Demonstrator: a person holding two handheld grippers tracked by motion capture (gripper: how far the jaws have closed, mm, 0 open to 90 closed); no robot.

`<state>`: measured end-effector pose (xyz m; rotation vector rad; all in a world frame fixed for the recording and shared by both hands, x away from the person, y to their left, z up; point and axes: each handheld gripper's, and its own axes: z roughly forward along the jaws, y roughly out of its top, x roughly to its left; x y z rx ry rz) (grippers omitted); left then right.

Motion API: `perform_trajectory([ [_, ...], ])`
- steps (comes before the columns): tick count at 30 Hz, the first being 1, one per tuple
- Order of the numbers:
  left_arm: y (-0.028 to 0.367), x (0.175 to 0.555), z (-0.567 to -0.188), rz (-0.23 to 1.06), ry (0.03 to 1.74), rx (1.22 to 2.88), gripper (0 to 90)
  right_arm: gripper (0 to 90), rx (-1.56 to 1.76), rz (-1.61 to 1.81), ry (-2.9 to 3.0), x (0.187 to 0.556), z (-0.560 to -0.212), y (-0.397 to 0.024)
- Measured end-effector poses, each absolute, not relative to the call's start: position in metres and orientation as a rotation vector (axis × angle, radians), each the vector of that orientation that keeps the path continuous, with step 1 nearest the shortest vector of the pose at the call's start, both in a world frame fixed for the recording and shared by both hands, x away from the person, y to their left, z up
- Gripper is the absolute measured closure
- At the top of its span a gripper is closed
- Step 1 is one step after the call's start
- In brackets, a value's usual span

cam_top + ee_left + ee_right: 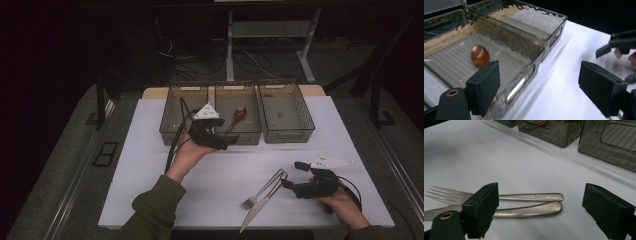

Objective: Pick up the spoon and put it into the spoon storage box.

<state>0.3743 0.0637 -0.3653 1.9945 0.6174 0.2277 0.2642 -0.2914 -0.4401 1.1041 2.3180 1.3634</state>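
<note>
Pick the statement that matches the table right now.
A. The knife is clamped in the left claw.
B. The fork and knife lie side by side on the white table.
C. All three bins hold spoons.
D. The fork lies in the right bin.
B: the fork and knife lie together on the white table, by the open right claw.

Two unfilled clear bins, the left bin and the right bin, sit on the white table.

Lab: floor cables, bench legs
</note>
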Motion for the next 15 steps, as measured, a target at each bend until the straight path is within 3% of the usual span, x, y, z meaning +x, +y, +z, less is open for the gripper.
perform_trajectory([
  [15,0.105,0.329,-0.394,0.222,0.653,1.965,14.8,13.0,1.103,1.341,2.317,0.264,-0.441,-0.293],
])
